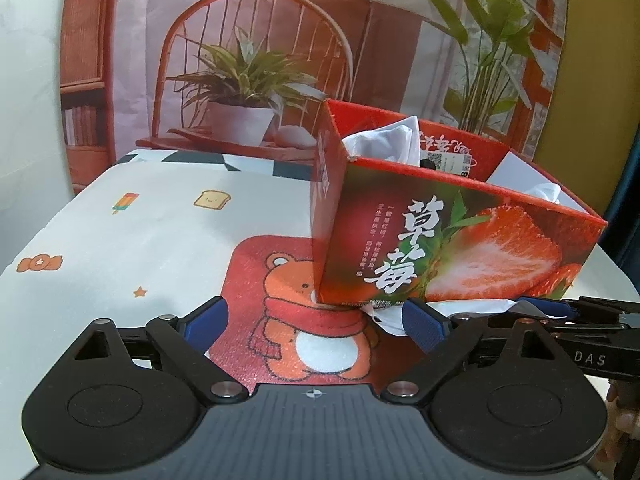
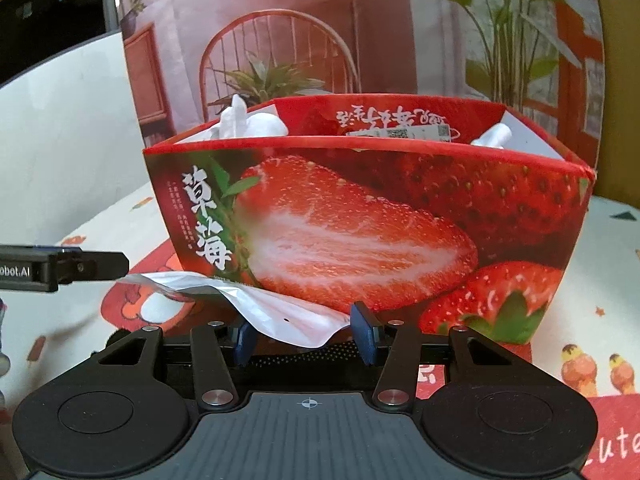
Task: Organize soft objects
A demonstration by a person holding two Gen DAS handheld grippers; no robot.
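We see two hand-held grippers working at the foot of a red strawberry box on a table. The right gripper has its blue pads partly drawn in, with a flat white pouch lying between them; the pouch's edge meets the pads, but we cannot tell for certain whether they press it. The pouch rests against the lower front of the box, its far end spreading left along the box's base.

The left gripper stands wide open and holds nothing. Between its blue fingers lies only a red mat with a cartoon bear, and its right finger sits just beside a corner of the same pouch, below the box's near corner. In the right wrist view, this gripper's black tip pokes in from the left of the box, close to the pouch's end.

The box is open at the top. Crumpled white soft items stick up from its left end, another white piece shows at its right end, and a labelled packet lies against its back wall.

Under the box, the bear mat lies on a pale tablecloth printed with small sweets and stars. Behind the box hangs a printed backdrop showing a cane chair, a potted plant and a lamp
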